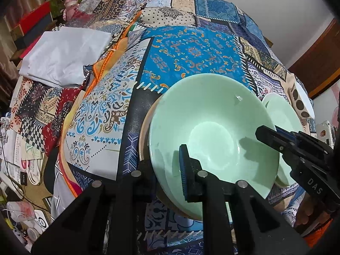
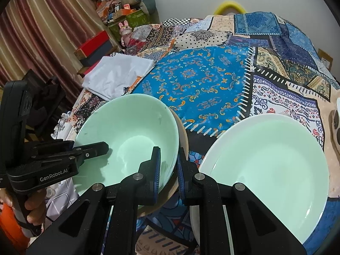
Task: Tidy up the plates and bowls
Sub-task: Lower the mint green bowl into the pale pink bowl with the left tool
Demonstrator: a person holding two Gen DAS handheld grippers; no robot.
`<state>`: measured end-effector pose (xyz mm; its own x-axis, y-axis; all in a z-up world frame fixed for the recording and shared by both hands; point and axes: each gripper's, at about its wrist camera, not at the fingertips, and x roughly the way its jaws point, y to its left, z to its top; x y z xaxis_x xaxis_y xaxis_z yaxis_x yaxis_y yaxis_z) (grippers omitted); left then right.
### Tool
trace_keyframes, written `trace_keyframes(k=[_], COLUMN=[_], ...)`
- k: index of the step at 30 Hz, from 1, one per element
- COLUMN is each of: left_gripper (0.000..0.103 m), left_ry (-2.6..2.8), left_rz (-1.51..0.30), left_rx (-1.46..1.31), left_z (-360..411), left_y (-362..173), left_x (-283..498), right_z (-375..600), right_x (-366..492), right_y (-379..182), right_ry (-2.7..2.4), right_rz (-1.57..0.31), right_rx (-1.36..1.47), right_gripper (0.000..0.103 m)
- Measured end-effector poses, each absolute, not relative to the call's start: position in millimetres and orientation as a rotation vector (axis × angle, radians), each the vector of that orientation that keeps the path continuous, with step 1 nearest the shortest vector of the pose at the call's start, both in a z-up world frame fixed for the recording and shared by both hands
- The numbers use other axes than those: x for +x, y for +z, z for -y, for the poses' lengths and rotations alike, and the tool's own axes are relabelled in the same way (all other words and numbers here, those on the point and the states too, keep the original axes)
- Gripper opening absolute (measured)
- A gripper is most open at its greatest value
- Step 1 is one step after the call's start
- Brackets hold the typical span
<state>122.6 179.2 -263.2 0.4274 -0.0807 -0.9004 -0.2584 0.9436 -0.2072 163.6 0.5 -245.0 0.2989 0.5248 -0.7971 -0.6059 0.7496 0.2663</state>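
Two grippers clamp one mint-green bowl over the patchwork-covered tabletop. Beside it on the right lies a pale green plate. The bowl sits on a tan dish. The left gripper fingers are closed on the bowl's left rim; the right gripper fingers are closed on its right rim.

Both views are evenly and brightly lit from above, with strong fisheye bending and black vignette at every corner. The green bowl shows a small white glare spot near its far rim and soft finger shadows inside. Detail is sharp around the bowl; clutter left of it smears toward the curved edges.
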Motion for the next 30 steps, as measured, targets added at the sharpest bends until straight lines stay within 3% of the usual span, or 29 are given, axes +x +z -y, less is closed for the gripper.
trace_keyframes(k=[16, 30], left_gripper=[0.018, 0.03], left_ry=[0.141, 0.157], left_rz=[-1.147, -1.17], left_rx=[-0.261, -0.228], left_z=[-169, -165], left_y=[-266, -254], left_x=[132, 137], right_z=[8, 18], right_x=[162, 156], right_y=[-244, -228], right_ry=[0.733, 0.732], right_rz=[-1.008, -0.954], right_rx=[-0.108, -0.108], right_gripper=[0.013, 0.015])
